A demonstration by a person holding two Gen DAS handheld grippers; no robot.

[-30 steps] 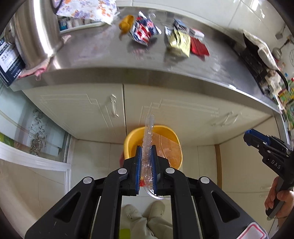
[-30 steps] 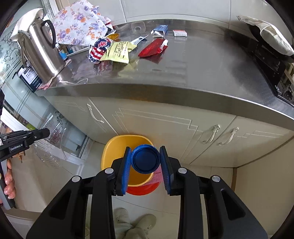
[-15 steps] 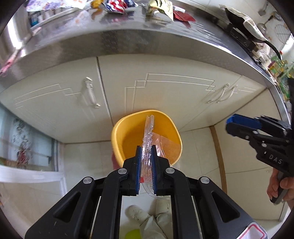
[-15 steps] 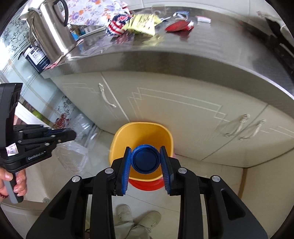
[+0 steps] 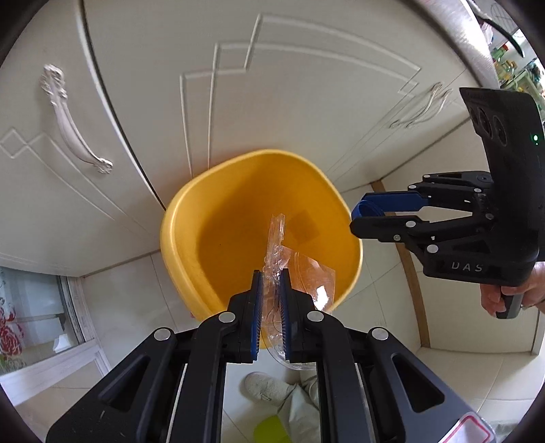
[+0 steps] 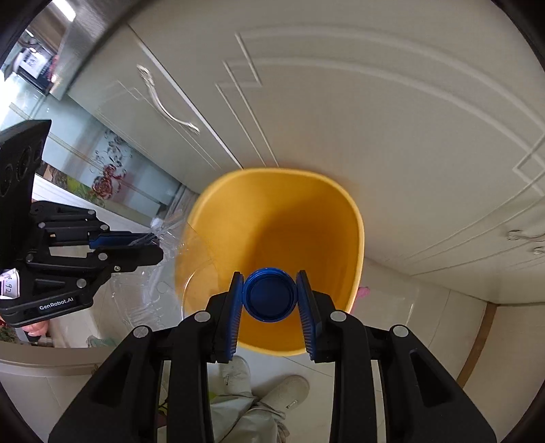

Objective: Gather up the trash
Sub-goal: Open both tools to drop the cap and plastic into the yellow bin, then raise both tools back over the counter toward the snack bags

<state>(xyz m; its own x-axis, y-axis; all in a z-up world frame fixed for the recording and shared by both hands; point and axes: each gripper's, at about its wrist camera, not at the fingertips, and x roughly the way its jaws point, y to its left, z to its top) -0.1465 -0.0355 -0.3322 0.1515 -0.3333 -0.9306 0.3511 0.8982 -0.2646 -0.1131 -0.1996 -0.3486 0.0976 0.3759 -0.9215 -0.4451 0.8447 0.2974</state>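
Observation:
A yellow bin (image 5: 211,218) (image 6: 347,218) stands on the floor against the cabinet doors, its mouth facing up at me. My left gripper (image 5: 271,272) is shut on a piece of clear crumpled plastic packaging (image 5: 277,238), which hangs over the bin's near rim. My right gripper (image 6: 269,272) is shut on a round blue cap (image 6: 269,294), held over the bin's opening. The left wrist view also has the right gripper (image 5: 356,218) at the bin's right edge. In the right wrist view the left gripper (image 6: 156,245) sits at the bin's left edge with the clear plastic (image 6: 177,238).
Cream cabinet doors with curved handles (image 5: 73,122) (image 6: 167,105) rise right behind the bin. A steel countertop edge (image 6: 78,30) shows at the top left. The person's light shoes (image 6: 289,392) stand on the tiled floor (image 5: 477,375) below the grippers. A glass panel (image 6: 85,160) lies to the left.
Both grippers dropped from countertop height down to the bin, which now fills the middle of each view. The countertop and its wrappers slid out of sight. Both grips are unchanged.

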